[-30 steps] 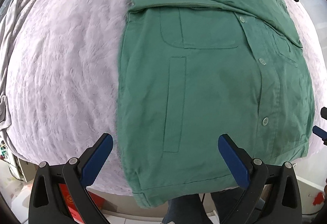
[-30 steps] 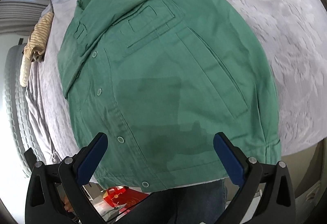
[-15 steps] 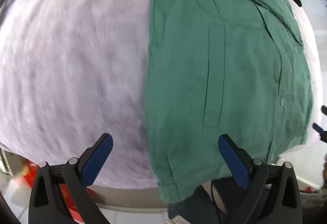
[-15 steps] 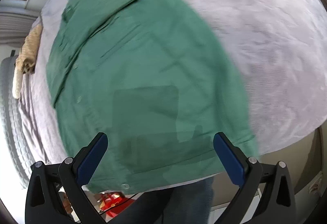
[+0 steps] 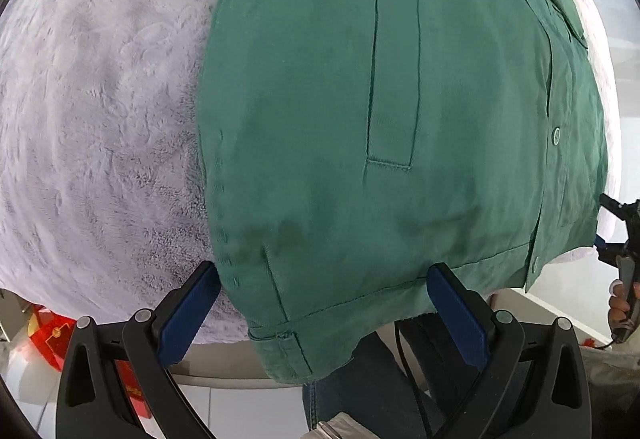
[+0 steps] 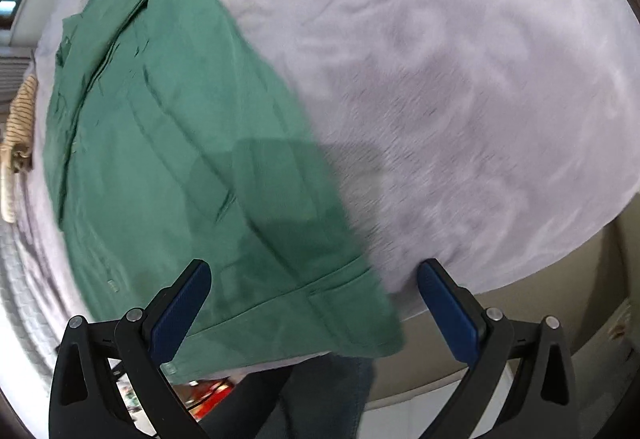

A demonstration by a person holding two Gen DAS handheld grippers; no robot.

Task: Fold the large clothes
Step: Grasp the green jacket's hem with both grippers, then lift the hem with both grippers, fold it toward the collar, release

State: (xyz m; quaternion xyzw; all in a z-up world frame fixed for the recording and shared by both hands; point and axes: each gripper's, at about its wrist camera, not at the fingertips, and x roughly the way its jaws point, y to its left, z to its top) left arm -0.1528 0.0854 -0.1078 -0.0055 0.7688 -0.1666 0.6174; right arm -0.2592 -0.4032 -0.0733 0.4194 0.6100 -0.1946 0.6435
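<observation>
Jacket (image 5: 360, 119): green, laid flat on the blanket (image 5: 100, 99), its hem hanging over the near edge of the bed
Left gripper (image 5: 324, 315): fingers spread wide, nothing held; the jacket's hem corner is seen between the two pads and just beyond them
Left pad of left gripper (image 5: 188, 319): seen just beside the jacket's side seam, over bare blanket; whether it touches cannot be told
Right pad of left gripper (image 5: 456, 315): seen at the hem line, in front of the jacket; contact cannot be told
Pocket (image 5: 394, 55): a long welt, ahead of the left gripper's fingers and slightly towards its right pad
Button (image 5: 556, 135): on the placket, ahead of and beyond the right pad of the left gripper
Right gripper (image 6: 314, 309): fingers spread wide, nothing held; the jacket's other hem corner (image 6: 380, 335) is seen between the pads
Left pad of right gripper (image 6: 180, 311): seen over the jacket near the hem
Right pad of right gripper (image 6: 448, 315): seen beside the jacket, over bare blanket at the bed's edge
Shadow (image 6: 288, 191): cast on jacket and blanket just ahead of the right gripper's fingers
Right-wrist view: blurred
Jeans (image 5: 360, 379): a person's legs, seen below the hem between the left gripper's fingers
</observation>
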